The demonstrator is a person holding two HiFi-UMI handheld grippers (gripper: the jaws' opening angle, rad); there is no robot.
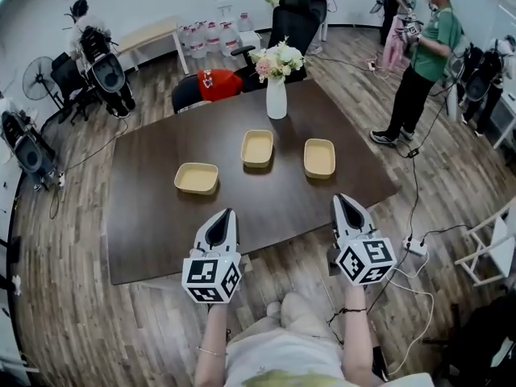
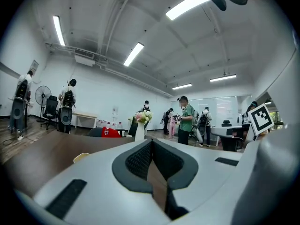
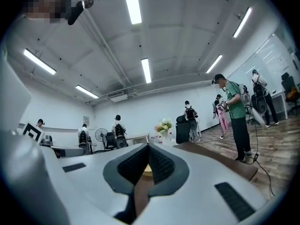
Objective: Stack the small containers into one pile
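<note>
Three shallow tan containers sit apart on the dark table (image 1: 145, 216): the left one (image 1: 197, 177), the middle one (image 1: 257, 147) and the right one (image 1: 319, 157). My left gripper (image 1: 225, 214) hovers over the table's near edge, short of the left container, its jaws shut and empty. My right gripper (image 1: 342, 199) is at the near right edge, just short of the right container, also shut with nothing held. A container edge (image 2: 80, 157) peeks past the jaws in the left gripper view. In the right gripper view a container (image 3: 146, 170) shows in the gap behind the shut tips.
A white vase of flowers (image 1: 276, 95) stands at the table's far edge, behind the middle container. Chairs (image 1: 294, 22) are beyond it. A person (image 1: 423, 63) stands at the right. Cables and a power strip (image 1: 416, 248) lie on the floor at right.
</note>
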